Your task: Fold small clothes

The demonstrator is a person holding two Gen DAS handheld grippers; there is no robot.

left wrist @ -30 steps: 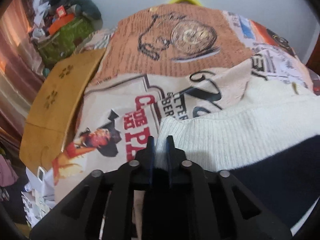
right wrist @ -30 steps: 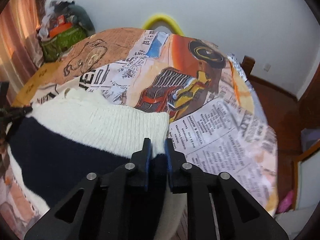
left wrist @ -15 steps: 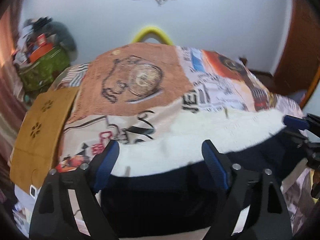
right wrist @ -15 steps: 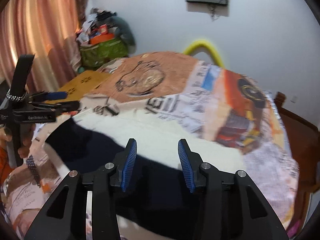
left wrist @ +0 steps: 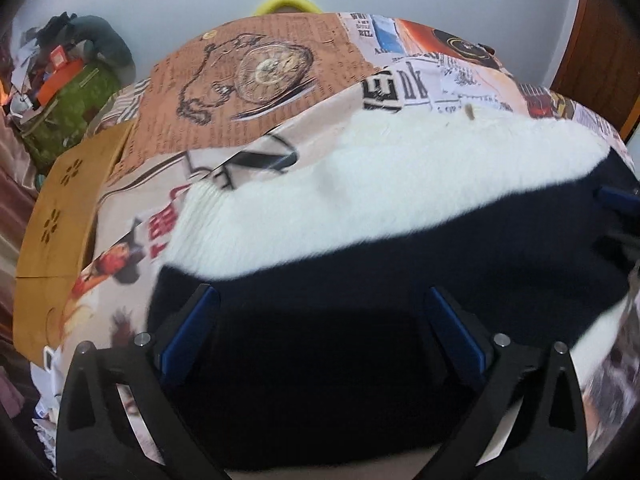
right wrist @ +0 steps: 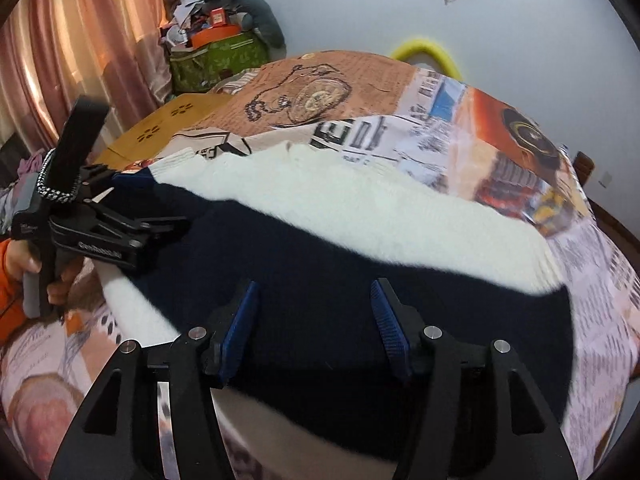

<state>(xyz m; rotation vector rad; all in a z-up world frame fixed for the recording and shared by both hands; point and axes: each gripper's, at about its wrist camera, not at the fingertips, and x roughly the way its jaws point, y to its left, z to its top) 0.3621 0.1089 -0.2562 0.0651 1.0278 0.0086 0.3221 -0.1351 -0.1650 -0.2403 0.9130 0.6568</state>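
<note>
knit sweater (left wrist: pixel 360 208), cream-white band and navy band, lies spread flat on a bed under a collage-print bedspread (left wrist: pixel 256 92). landmark: the pocket-watch print (left wrist: pixel 268 68) on the bedspread's brown panel. the sweater sits on the near side of that print, its cream edge towards the print, navy part towards both cameras.

left gripper (left wrist: pixel 320 332): fingers (left wrist: pixel 188 336) spread wide, blue pads facing each other, nothing between them; they hang over the navy band. whether the tips touch the cloth i cannot tell.

right gripper (right wrist: pixel 316 324): fingers (right wrist: pixel 390 328) also spread apart, holding nothing, over the navy band on the side of the sweater farther from the curtain (right wrist: pixel 80 52).

in the right wrist view the left gripper (right wrist: pixel 120 232) shows from the side at the sweater's edge nearest the curtain, held by a hand (right wrist: pixel 36 276) with an orange sleeve. its fingers lie over the navy cloth there.

beyond the print: yellow curved tube (left wrist: pixel 286 2) at the far edge of the bed. to the curtain side of the print: a tan panel with cut-out flower holes (left wrist: pixel 64 208), and farther off a green bag (right wrist: pixel 216 60) heaped with clutter against the white wall (right wrist: pixel 360 4).

motion blur on the near bedspread edges in both views.
</note>
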